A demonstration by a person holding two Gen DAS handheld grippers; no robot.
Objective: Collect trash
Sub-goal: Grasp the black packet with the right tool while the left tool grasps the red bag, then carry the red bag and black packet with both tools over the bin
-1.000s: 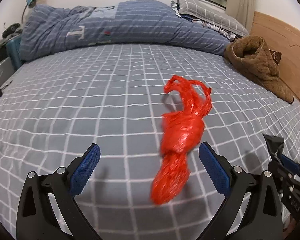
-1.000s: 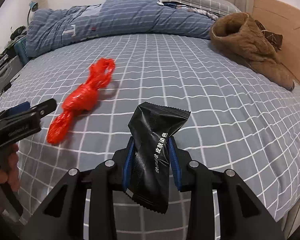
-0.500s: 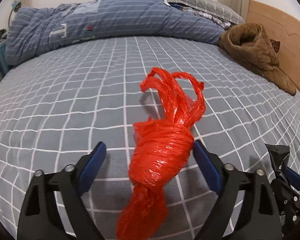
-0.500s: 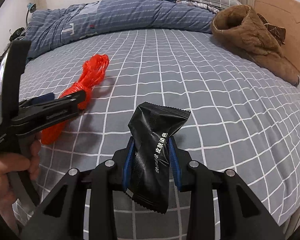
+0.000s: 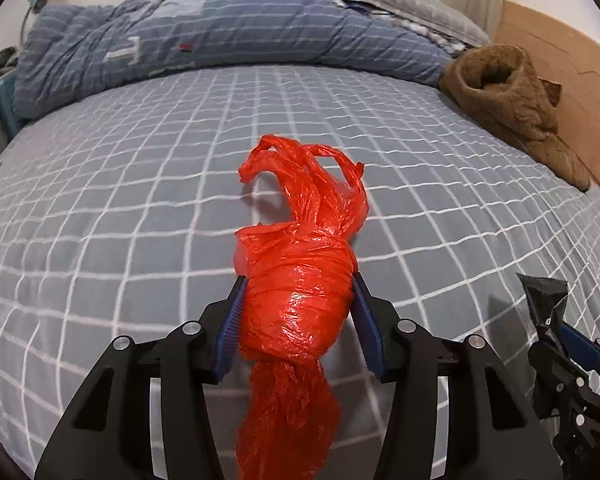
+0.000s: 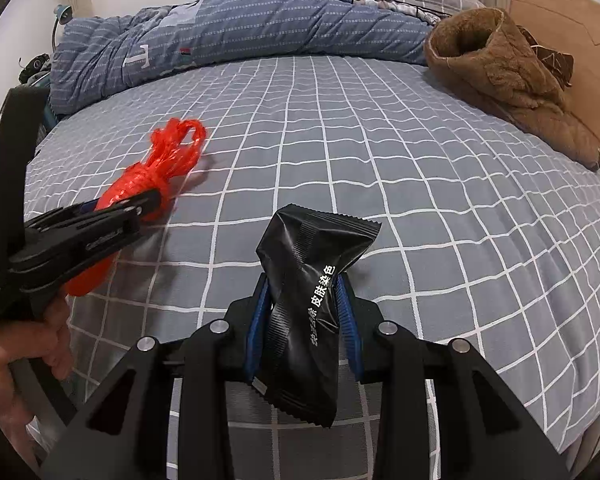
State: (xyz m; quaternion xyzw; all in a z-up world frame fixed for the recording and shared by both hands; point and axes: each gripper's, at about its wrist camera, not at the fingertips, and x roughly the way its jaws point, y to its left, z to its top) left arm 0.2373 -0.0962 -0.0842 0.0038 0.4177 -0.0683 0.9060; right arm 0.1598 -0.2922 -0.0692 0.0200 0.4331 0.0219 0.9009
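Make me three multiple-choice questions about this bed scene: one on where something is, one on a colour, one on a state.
1. Where is the brown coat?
A. by the headboard
B. between the claws
C. on the floor

2. What colour is the knotted plastic bag?
A. green
B. red
C. white

3. What is in the right claw?
A. nothing
B. a cup
C. a black wrapper

Answers:
1 A, it lies along the wooden headboard.
2 B, plainly red.
3 C, blue pads pinch it.

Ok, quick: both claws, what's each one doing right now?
Left claw: just been closing, pads now against the red plastic bag.
Right claw: shut on the black wrapper.
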